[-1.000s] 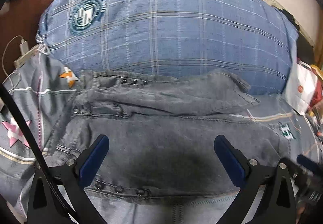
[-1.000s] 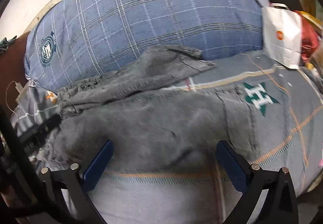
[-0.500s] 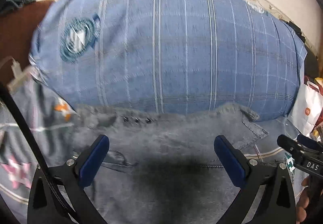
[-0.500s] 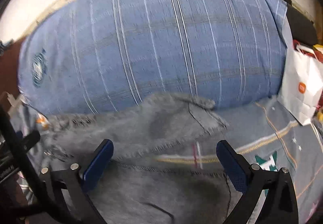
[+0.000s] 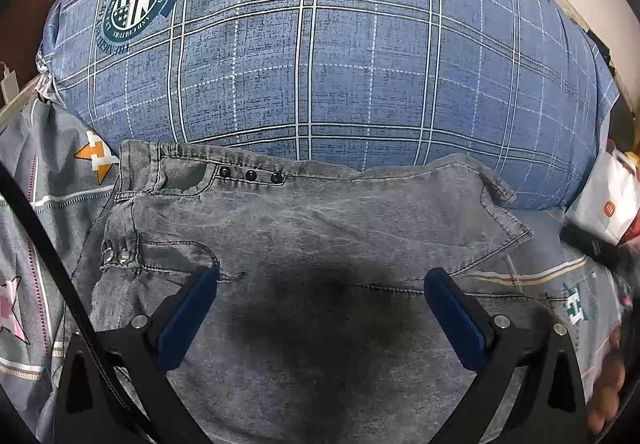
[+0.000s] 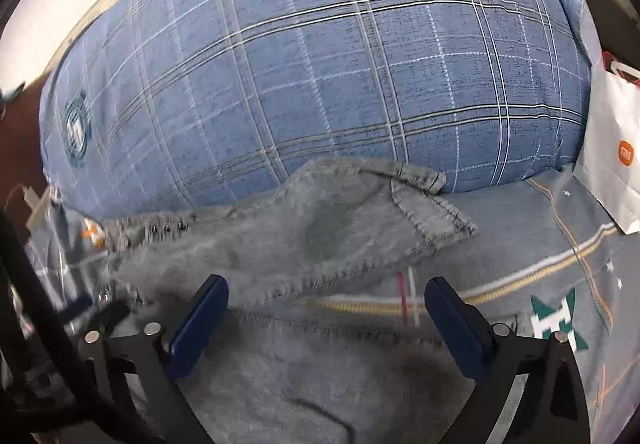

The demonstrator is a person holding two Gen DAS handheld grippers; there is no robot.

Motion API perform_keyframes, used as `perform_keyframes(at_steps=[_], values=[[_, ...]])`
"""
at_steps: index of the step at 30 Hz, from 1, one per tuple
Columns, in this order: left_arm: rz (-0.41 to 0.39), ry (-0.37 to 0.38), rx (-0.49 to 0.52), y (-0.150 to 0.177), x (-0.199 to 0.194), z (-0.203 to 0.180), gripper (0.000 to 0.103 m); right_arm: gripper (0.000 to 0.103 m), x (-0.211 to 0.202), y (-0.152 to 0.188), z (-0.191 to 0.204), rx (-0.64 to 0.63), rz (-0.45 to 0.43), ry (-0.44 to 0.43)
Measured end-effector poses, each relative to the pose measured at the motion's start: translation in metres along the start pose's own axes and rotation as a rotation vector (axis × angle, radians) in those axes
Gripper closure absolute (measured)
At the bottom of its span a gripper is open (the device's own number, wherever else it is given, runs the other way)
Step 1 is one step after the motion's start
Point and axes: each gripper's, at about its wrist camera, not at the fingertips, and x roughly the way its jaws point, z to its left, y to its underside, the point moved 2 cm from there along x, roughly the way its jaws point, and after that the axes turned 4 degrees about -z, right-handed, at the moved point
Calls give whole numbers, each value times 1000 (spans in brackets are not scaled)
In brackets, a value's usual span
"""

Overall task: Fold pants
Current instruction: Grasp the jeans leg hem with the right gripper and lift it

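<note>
Grey denim pants [image 5: 320,228] lie folded on a grey patterned bedsheet [image 5: 52,204], their far edge against a big blue plaid pillow [image 5: 320,56]. A waistband with three dark studs [image 5: 250,175] shows at the left and a loose hem corner [image 5: 504,216] sticks out at the right. My left gripper [image 5: 320,318] is open and empty, low over the pants. My right gripper [image 6: 326,324] is open and empty over the right part of the pants [image 6: 320,240], near the hem corner [image 6: 436,212].
A white paper bag [image 6: 612,148] stands at the right on the bedsheet [image 6: 540,244], also in the left wrist view [image 5: 604,200]. The plaid pillow [image 6: 320,64] blocks the far side. A white charger [image 5: 8,84] lies at the far left edge.
Both grippers moved forward over the pants toward the pillow, which now fills more of each view. Both stayed open and empty. The pants have not visibly moved.
</note>
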Motion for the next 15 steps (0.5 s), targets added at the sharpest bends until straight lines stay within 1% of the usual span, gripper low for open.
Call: perform_keyframes(at_steps=[2, 4, 5, 7, 8, 9, 10, 11, 12, 13, 14, 15], values=[[5, 23, -21, -1, -3, 0, 0, 7, 14, -20, -10, 26, 5, 14], [9, 28, -25, -2, -3, -1, 0, 9, 36, -40, -16, 47, 26, 17], [9, 28, -25, -2, -3, -2, 0, 9, 50, -49, -21, 80, 42, 9], [15, 37, -26, -2, -4, -2, 0, 9, 82, -62, -29, 175, 95, -43], [22, 42, -29, -2, -4, -2, 0, 11, 103, -67, -31, 237, 122, -84], [27, 46, -33, -1, -5, -2, 0, 11, 115, -70, -32, 273, 130, -100], [31, 50, -41, -2, -5, -2, 0, 11, 129, -74, -33, 306, 145, -101], [34, 54, -47, -2, -5, -2, 0, 14, 147, -78, -36, 351, 166, -84], [33, 56, -53, -2, -6, -2, 0, 20, 157, -79, -40, 386, 171, -69], [32, 57, -55, -2, -7, -2, 0, 22, 168, -80, -45, 433, 183, -58], [31, 55, -53, -2, -8, -3, 0, 22, 183, -80, -54, 507, 206, -66], [31, 57, -53, -3, -8, -3, 0, 22, 191, -78, -59, 545, 219, -78]])
